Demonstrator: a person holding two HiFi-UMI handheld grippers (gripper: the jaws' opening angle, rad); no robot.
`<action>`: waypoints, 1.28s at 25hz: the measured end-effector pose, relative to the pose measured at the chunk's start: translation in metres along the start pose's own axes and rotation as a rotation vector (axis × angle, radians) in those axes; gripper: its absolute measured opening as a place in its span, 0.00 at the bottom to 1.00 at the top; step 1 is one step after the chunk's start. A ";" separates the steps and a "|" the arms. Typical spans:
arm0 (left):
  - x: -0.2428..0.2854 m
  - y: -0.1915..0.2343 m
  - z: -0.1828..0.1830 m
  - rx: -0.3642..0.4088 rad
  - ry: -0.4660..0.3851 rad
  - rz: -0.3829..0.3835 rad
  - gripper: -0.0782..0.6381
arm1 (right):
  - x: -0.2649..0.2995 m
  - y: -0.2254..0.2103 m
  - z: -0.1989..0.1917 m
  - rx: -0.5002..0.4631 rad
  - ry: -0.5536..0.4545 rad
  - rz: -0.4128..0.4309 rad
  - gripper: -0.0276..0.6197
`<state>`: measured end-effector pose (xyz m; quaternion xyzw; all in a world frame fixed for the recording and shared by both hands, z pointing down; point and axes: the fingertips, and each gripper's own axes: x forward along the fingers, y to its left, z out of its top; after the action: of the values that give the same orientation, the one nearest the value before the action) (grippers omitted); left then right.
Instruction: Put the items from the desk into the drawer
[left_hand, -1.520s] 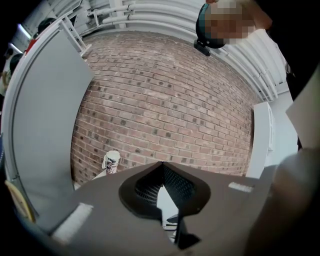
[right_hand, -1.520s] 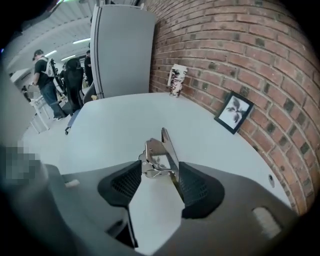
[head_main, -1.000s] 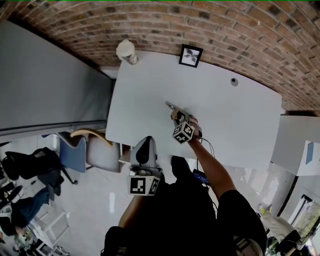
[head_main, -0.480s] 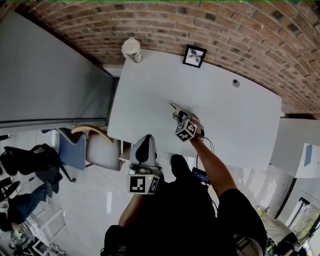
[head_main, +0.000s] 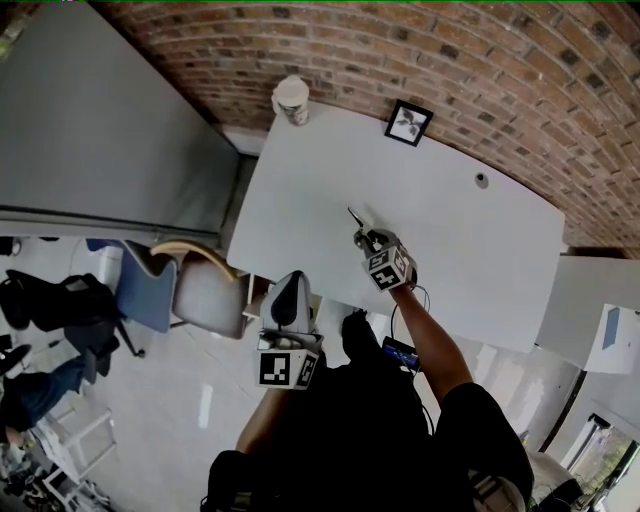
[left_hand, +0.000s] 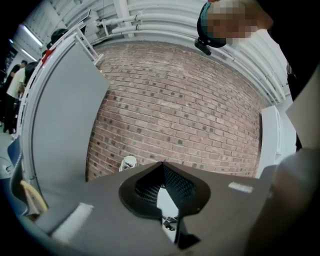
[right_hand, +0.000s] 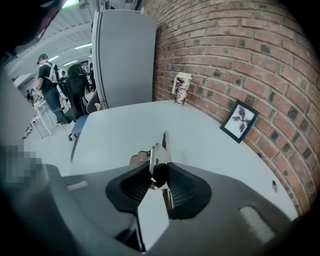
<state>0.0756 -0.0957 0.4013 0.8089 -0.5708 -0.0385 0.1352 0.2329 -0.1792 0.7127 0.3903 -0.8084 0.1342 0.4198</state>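
My right gripper (head_main: 362, 232) is over the middle of the white desk (head_main: 480, 260). It is shut on a small silver metal tool (head_main: 355, 217), whose tip sticks out past the jaws. Its jaws have just been closing with the tool between them. In the right gripper view the pads clamp the tool (right_hand: 161, 150) by a black part, a little above the desk top (right_hand: 115, 135). My left gripper (head_main: 289, 282) hangs in front of the desk's near edge, level, with its tips together and nothing in them (left_hand: 162, 165).
A paper cup (head_main: 291, 100) stands at the desk's back left corner. A framed picture (head_main: 409, 122) leans on the brick wall. A grey partition (head_main: 100, 130) and a chair (head_main: 190, 290) are on the left. A white cabinet (head_main: 590, 300) stands on the right. People stand far off (right_hand: 47, 82).
The right gripper has tightened on the metal tool and lifted it off the desk. The left gripper has shifted slightly along the desk's near edge.
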 end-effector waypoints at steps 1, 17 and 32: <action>-0.004 0.004 0.002 -0.003 -0.006 0.007 0.14 | -0.003 0.004 0.003 0.004 -0.006 0.002 0.19; -0.102 0.099 0.016 -0.036 -0.074 0.177 0.14 | -0.038 0.161 0.063 -0.125 -0.107 0.194 0.19; -0.190 0.187 -0.011 -0.068 -0.054 0.343 0.14 | -0.019 0.339 0.055 -0.288 -0.067 0.458 0.19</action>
<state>-0.1589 0.0256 0.4437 0.6932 -0.7023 -0.0560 0.1519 -0.0441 0.0240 0.7017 0.1377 -0.8998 0.0966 0.4026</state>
